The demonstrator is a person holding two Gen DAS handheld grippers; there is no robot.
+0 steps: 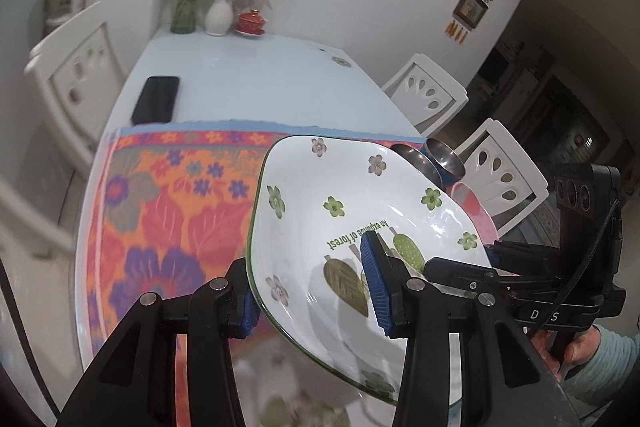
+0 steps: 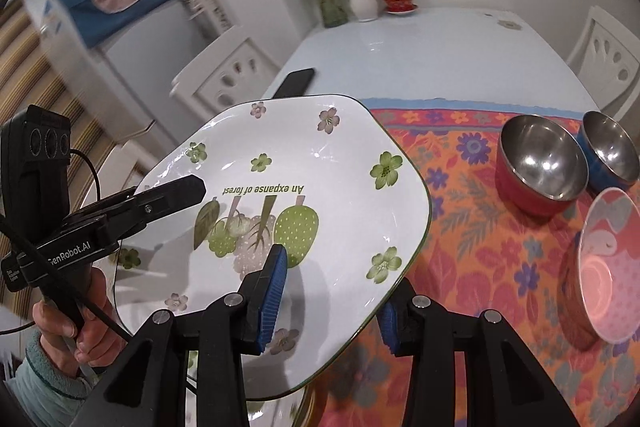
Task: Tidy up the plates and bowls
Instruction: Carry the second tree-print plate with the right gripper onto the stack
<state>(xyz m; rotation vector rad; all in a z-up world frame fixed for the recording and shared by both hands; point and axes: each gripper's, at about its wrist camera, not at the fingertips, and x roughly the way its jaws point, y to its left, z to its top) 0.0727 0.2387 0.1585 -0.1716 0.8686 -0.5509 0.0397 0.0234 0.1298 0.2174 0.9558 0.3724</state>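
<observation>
The white, green-rimmed ceramic plate with flower prints [image 2: 304, 163] hung tilted above the floral cloth [image 2: 480, 259] on the tabletop [image 1: 260, 87], its opposite rims apparently pinched by the left tongs [image 1: 316, 291] and right tongs [image 2: 332, 307].

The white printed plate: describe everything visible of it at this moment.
The plate is a glossy white, ceramic-looking dish with rounded corners, a thin dark green rim, scattered green and mauve flowers, tree drawings and the words "An expanse of forest". It is held tilted in the air above the edge of the floral cloth. The left claw grips one edge and the right claw another, each with one blue pad on the upper face and one beneath.
</observation>
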